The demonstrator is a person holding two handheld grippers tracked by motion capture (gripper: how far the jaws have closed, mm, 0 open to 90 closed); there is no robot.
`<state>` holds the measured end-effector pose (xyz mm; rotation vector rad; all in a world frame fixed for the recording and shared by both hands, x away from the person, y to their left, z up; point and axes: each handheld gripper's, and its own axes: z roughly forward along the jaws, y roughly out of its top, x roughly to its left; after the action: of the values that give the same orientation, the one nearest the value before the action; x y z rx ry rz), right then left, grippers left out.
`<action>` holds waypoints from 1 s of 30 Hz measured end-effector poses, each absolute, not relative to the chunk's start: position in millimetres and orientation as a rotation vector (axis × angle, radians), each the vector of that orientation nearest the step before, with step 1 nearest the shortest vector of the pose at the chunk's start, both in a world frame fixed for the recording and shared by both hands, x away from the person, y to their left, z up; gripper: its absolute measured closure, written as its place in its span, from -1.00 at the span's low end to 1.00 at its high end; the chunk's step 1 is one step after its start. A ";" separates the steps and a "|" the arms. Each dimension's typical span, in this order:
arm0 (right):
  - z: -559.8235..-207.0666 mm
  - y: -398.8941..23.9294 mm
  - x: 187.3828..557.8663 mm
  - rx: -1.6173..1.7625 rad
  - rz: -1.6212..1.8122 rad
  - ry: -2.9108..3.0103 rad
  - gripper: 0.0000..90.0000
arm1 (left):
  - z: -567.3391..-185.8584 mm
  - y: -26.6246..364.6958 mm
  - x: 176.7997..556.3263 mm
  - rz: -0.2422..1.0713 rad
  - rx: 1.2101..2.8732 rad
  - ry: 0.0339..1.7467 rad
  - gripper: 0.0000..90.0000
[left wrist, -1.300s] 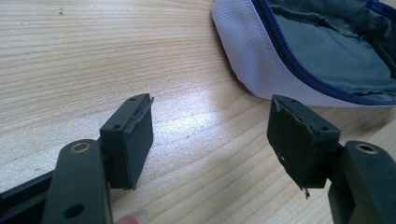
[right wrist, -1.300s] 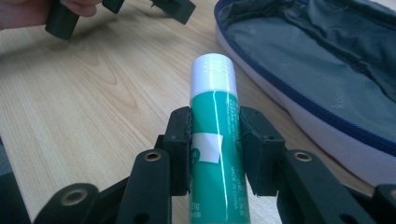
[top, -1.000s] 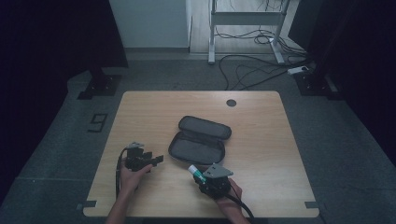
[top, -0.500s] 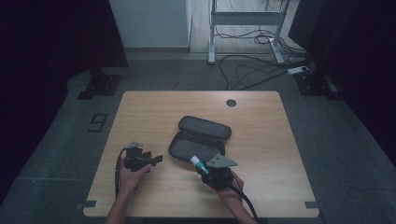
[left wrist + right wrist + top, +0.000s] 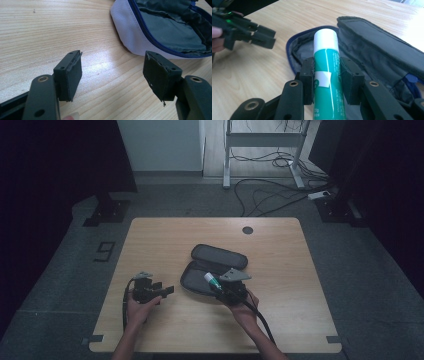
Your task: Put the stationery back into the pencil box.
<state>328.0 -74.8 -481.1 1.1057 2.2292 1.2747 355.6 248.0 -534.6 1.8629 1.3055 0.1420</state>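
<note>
Gripping a green-and-white plastic glue stick (image 5: 326,72) in the right gripper (image 5: 326,80) over an open grey zip-up fabric pouch (image 5: 372,52), keeping the left gripper (image 5: 113,75) gaping wide and empty.

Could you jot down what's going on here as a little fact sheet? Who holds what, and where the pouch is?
Setting: wooden table
Right gripper: fingers clamped on a green-and-white glue stick, held over the pouch
Left gripper: fingers apart, nothing between them, low over the table beside the pouch
Pouch: dark zip case, lying unzipped and open mid-table
Likely next step: glue stick goes into the pouch
</note>
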 end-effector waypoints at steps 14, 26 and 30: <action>-485.4 -71.2 362.1 1.177 1.198 2.222 0.45 | -534.4 244.3 354.9 0.142 1.876 1.296 -0.30; -498.8 -62.5 378.6 1.201 1.109 2.254 0.45 | -537.1 244.7 355.2 0.133 1.880 1.304 -0.30; -504.2 -60.1 380.7 1.194 1.071 2.275 0.44 | -538.0 244.4 355.6 0.133 1.885 1.304 -0.30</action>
<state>380.7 -60.1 -504.2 1.1942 2.2747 1.0711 355.6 244.4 -538.0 1.8852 1.3042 0.1329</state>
